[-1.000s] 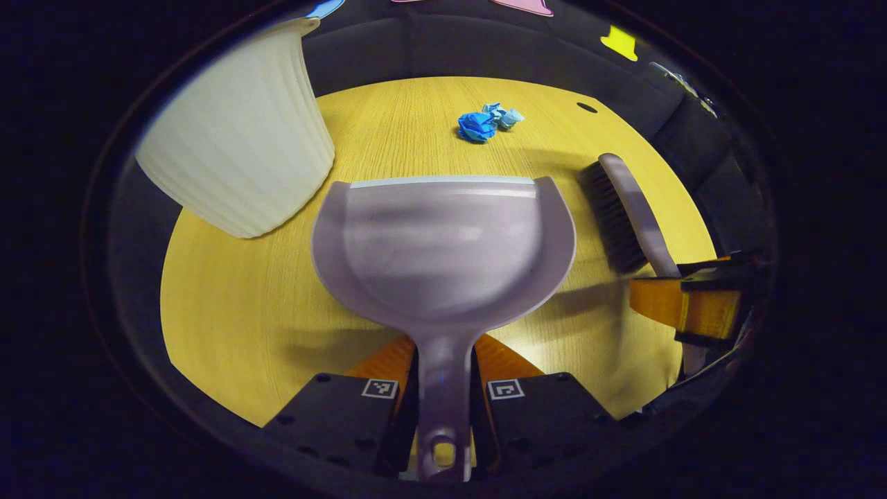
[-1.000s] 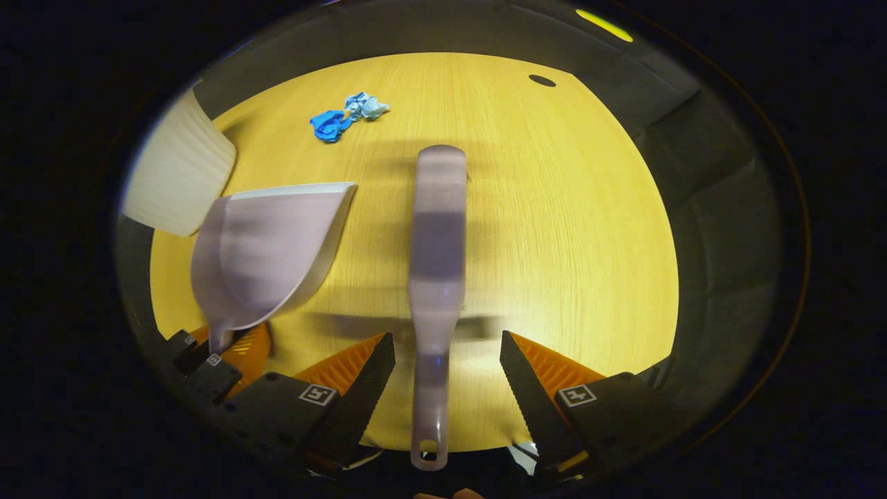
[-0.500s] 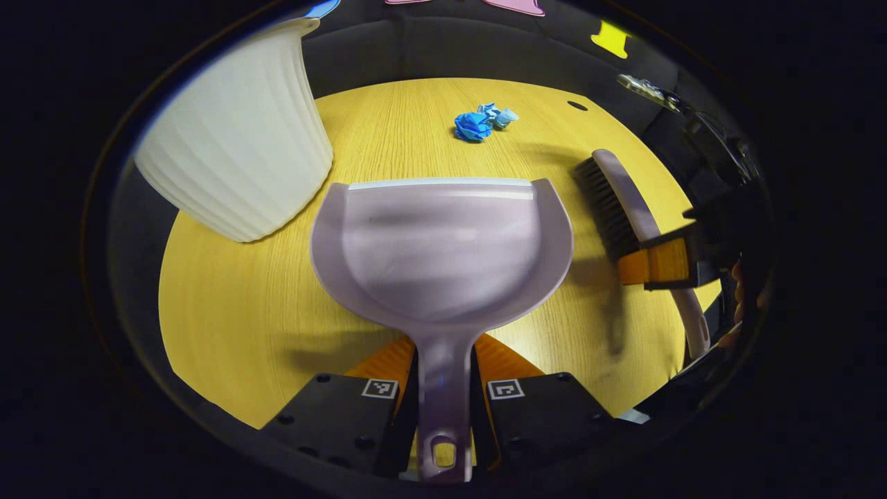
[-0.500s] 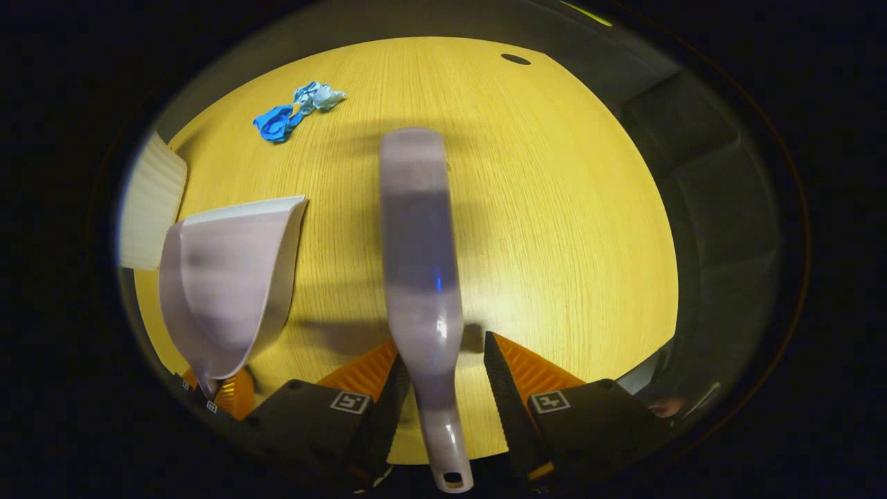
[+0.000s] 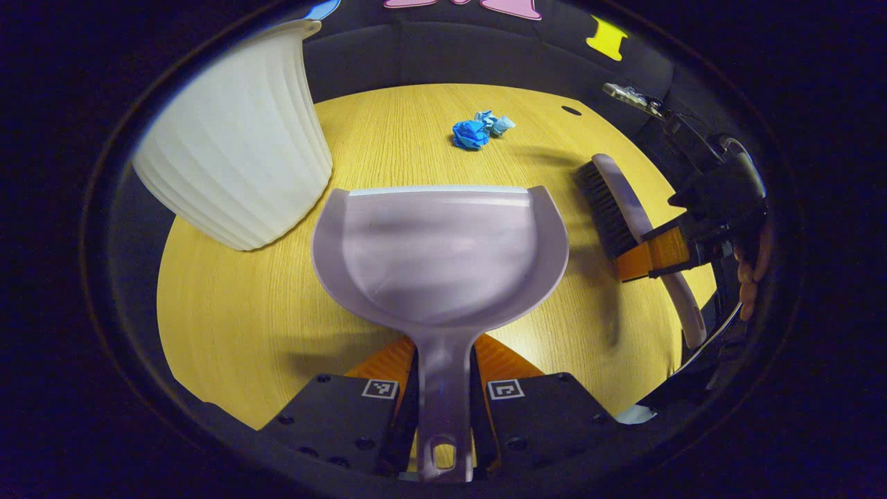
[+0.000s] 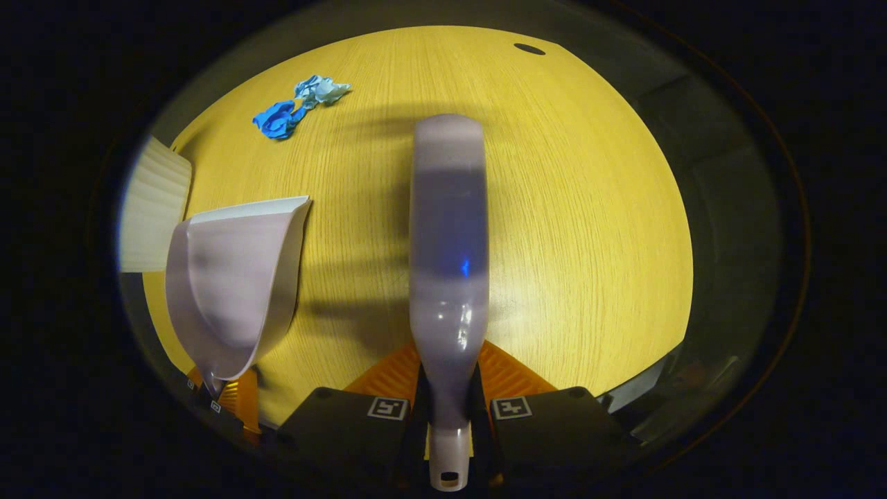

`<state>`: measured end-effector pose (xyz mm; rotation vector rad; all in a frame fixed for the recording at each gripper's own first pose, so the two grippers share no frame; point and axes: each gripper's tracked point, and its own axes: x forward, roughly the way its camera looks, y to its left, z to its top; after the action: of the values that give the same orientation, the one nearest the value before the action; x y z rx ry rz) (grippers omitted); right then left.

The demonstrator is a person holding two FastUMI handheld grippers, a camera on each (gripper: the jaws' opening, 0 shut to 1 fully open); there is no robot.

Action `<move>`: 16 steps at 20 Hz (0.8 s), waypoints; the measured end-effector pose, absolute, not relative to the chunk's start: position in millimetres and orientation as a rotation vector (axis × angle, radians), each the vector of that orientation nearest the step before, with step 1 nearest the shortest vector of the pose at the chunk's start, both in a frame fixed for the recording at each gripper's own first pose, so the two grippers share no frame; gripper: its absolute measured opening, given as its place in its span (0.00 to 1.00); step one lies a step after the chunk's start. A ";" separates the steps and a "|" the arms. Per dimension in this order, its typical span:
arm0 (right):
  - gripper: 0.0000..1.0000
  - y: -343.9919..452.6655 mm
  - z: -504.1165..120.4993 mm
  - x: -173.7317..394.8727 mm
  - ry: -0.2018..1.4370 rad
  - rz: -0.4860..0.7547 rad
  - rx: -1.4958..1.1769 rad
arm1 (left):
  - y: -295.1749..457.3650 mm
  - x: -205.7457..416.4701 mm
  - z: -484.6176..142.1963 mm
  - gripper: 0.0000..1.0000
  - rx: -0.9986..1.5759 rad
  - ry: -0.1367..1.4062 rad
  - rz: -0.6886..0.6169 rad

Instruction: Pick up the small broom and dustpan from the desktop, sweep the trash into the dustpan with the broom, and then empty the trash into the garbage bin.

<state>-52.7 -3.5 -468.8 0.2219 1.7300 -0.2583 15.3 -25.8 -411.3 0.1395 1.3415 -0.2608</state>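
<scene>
1. Gripping the dustpan point(image 5: 440, 253) by its narrow handle, the left gripper point(image 5: 443, 402) has both fingers pressed against the stem; the pan sits low over the yellow surface point(image 5: 242, 326), its lip facing the trash.
2. The right gripper point(image 6: 449, 409) is clenched on the broom point(image 6: 449, 235) where the handle narrows, below the wide back. In the left gripper view the bristles point(image 5: 604, 211) point toward the dustpan.
3. The trash point(image 5: 477, 130), crumpled blue scraps, lies on the surface beyond the pan's lip, well apart from both tools. The ribbed white garbage bin point(image 5: 232, 149) stands just beside the pan's left corner.
4. Both tools look like light, stiff, smooth plastic, so a hold near the neck should limit twisting. The scraps look feather-light and may skid or bounce; short, gentle strokes seem wise.
</scene>
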 end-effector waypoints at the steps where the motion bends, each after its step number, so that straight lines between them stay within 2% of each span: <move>1: 0.30 -7.1 -468.2 -50.9 1.724 -0.242 0.222 | -26.3 16.1 -409.7 0.31 0.141 1.341 -0.262; 5: 0.28 -32.6 -452.9 -29.7 1.701 -0.191 0.250 | -27.2 12.9 -406.8 0.31 0.114 1.348 -0.270; 9: 0.28 -51.6 -430.3 16.8 1.637 -0.142 0.277 | -23.4 14.2 -402.9 0.30 0.142 1.362 -0.272; 13: 0.27 -73.9 -434.6 80.0 1.588 -0.063 0.114 | -25.5 17.0 -392.2 0.30 0.164 1.379 -0.313; 16: 0.27 -80.9 -461.3 131.5 1.538 0.023 -0.050 | -31.2 19.6 -389.3 0.30 0.115 1.409 -0.331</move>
<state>131.5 -80.9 -461.3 -0.0499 1.5375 0.0228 19.6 -31.2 -389.3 0.1148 1.4085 -0.3307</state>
